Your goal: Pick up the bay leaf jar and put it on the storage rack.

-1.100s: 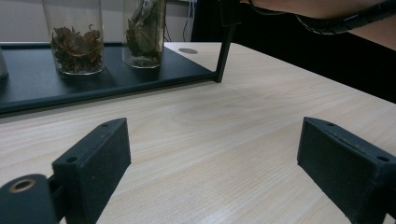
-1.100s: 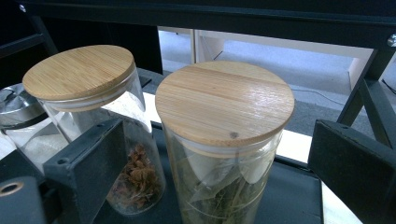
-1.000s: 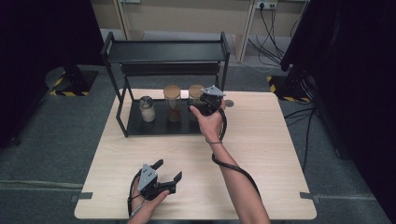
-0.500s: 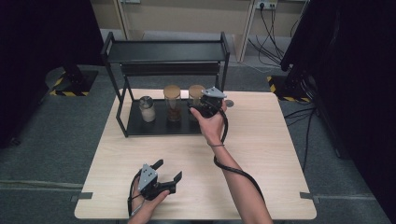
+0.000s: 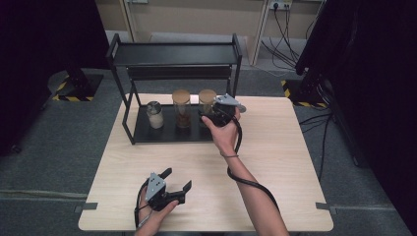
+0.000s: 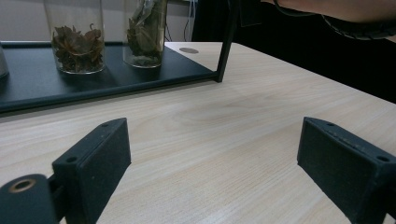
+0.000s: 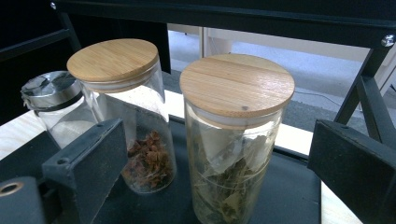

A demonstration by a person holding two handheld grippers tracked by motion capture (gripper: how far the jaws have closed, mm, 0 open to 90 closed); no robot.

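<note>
Nearest, left hand-held gripper (image 5: 176,180) resting low on the table (image 5: 295,162), jaws wide and holding nothing, well apart from the rack. Farther on, right hand-held gripper (image 7: 219,163) poised at the leaf jar (image 7: 236,140), jaws spread wide to either side of the glass, pads not yet pressing.

Likely trouble, judged from this: closing too high and catching the bamboo lid (image 7: 237,84) instead of the glass, lifting the lid loose. Left pad (image 7: 93,158) just in front of the neighbouring jar of reddish-brown pieces (image 7: 135,121), so a sideways drift could knock it. Upper shelf bar (image 7: 233,14) low overhead; a straight lift could strike it. Smooth glass, possible slip under a weak squeeze.

Leaf jar: tall, clear, upright, half filled with dried green leaves, rightmost of three on the black rack's lower shelf (image 5: 169,132). Beyond, small metal-capped jar (image 7: 56,107) at the far end.
</note>
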